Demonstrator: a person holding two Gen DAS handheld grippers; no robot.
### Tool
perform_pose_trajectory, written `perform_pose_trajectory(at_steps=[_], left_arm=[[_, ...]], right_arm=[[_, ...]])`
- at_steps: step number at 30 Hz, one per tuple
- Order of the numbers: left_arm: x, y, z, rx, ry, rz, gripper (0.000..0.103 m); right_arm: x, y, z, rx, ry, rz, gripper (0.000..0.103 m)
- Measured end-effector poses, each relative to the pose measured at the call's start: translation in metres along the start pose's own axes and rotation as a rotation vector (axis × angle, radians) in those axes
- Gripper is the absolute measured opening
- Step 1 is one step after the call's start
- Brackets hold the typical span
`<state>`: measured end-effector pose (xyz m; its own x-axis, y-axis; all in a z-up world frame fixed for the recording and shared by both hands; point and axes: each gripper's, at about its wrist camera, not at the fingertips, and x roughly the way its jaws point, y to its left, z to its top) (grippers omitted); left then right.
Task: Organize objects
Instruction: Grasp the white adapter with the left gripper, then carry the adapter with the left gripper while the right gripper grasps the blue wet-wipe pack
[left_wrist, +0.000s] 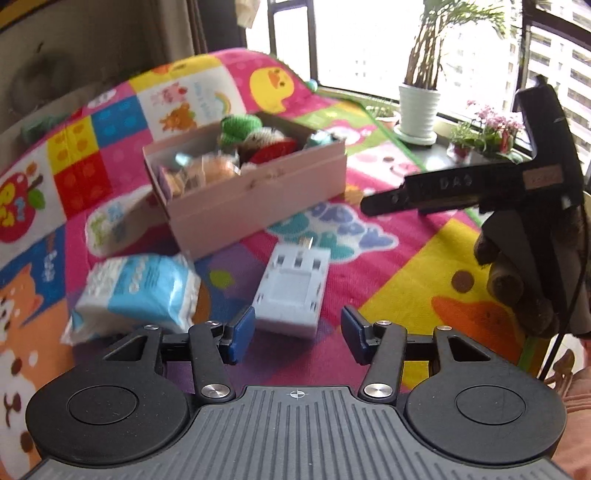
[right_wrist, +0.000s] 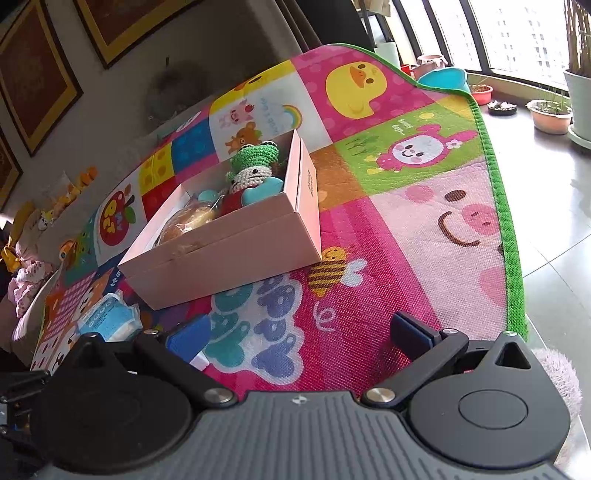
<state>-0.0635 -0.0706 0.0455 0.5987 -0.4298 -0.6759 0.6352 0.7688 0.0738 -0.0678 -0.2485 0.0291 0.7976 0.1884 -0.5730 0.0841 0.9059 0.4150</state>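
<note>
Pink box (right_wrist: 236, 251), crochet frog (right_wrist: 255, 158), wrapped bread (right_wrist: 188, 221) inside

My left claw (left_wrist: 297, 334) hangs with its blue pads spread apart — nothing between them. My right claw (right_wrist: 301, 341) gapes wide too, gripping nothing.

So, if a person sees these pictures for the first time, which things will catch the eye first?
Probably the bright cartoon play mat that covers the floor, and the pink box on it, where a green crocheted frog sits among other items. In front of the box, between the open left gripper fingers, lies a white block, with a blue-and-white packet beside it.
</note>
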Motion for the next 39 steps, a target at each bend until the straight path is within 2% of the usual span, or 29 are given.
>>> perform_pose_trajectory(at_steps=[3,4,7,10,14,18,21,24,27,29,31,32,34,37,39], left_arm=[[0.012,0.000,0.019,0.029,-0.014,-0.033,0.057],[0.022,0.001,0.024,0.030,0.000,-0.052,0.059],[0.055,0.009,0.030,0.001,0.062,-0.042,0.056],[0.074,0.017,0.026,-0.059,0.107,-0.058,0.058],[0.067,0.012,0.017,-0.063,0.084,-0.050,0.055],[0.036,0.011,-0.007,-0.037,0.080,-0.020,0.053],[0.003,0.032,-0.034,-0.108,0.060,0.033,0.053],[-0.029,0.070,-0.056,-0.267,0.020,0.141,0.053],[-0.053,0.112,-0.068,-0.447,-0.040,0.240,0.053],[-0.066,0.131,-0.073,-0.517,-0.084,0.272,0.053],[-0.075,0.141,-0.075,-0.546,-0.124,0.283,0.053],[-0.079,0.144,-0.075,-0.550,-0.140,0.290,0.053],[-0.089,0.149,-0.077,-0.555,-0.169,0.311,0.053],[-0.103,0.162,-0.083,-0.589,-0.217,0.352,0.053],[-0.111,0.173,-0.089,-0.627,-0.241,0.370,0.053]], right_arm=[[0.000,0.000,0.000,0.005,-0.001,0.002,0.103],[0.000,0.000,0.000,0.005,-0.001,0.003,0.103],[0.000,-0.001,0.001,0.010,-0.002,0.008,0.103],[0.000,-0.002,0.001,0.016,-0.004,0.015,0.103],[0.001,-0.001,0.000,0.011,-0.004,0.010,0.103],[0.002,0.005,-0.002,-0.021,-0.001,-0.019,0.103],[0.005,0.019,-0.004,-0.094,0.018,-0.053,0.103],[0.004,0.050,-0.008,-0.244,0.022,0.021,0.103],[-0.001,0.106,-0.014,-0.473,0.007,0.117,0.103],[0.002,0.148,-0.018,-0.626,0.008,0.172,0.103],[0.015,0.187,-0.018,-0.731,0.036,0.220,0.102],[0.023,0.203,-0.016,-0.757,0.046,0.235,0.101],[0.046,0.230,-0.009,-0.756,0.067,0.228,0.092],[0.077,0.260,0.002,-0.682,0.079,0.229,0.091],[0.095,0.279,0.002,-0.701,0.057,0.202,0.091]])
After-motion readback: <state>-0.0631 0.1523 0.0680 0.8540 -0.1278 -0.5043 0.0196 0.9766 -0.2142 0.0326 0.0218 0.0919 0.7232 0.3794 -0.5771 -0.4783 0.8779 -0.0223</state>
